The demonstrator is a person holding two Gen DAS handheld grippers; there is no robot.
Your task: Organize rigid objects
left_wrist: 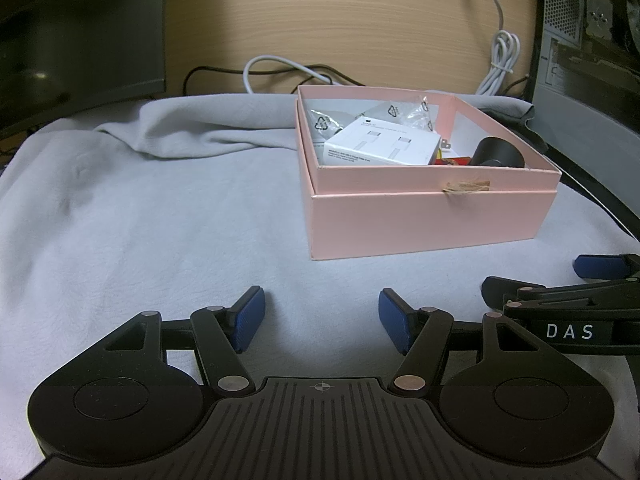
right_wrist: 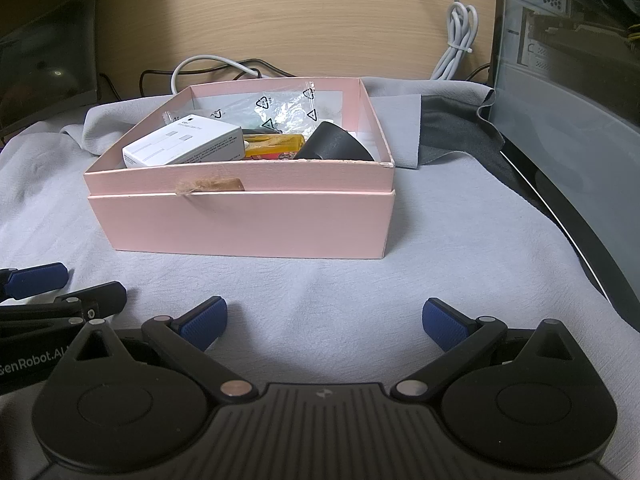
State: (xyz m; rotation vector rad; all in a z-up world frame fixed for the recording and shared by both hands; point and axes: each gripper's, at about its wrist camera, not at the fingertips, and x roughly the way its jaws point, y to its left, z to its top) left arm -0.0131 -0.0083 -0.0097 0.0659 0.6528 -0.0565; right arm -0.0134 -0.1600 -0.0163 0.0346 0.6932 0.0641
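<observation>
A pink open box sits on a light grey cloth. Inside it lie a white cable carton, a black round object, a yellow and red item and clear plastic bags. My left gripper is open and empty, low over the cloth in front of the box. My right gripper is open and empty beside it, also short of the box. Each gripper shows at the edge of the other's view.
The grey cloth is rumpled at the back left. White cables and black cables lie behind the box against a wooden panel. A dark monitor stands at the left. A computer case stands close on the right.
</observation>
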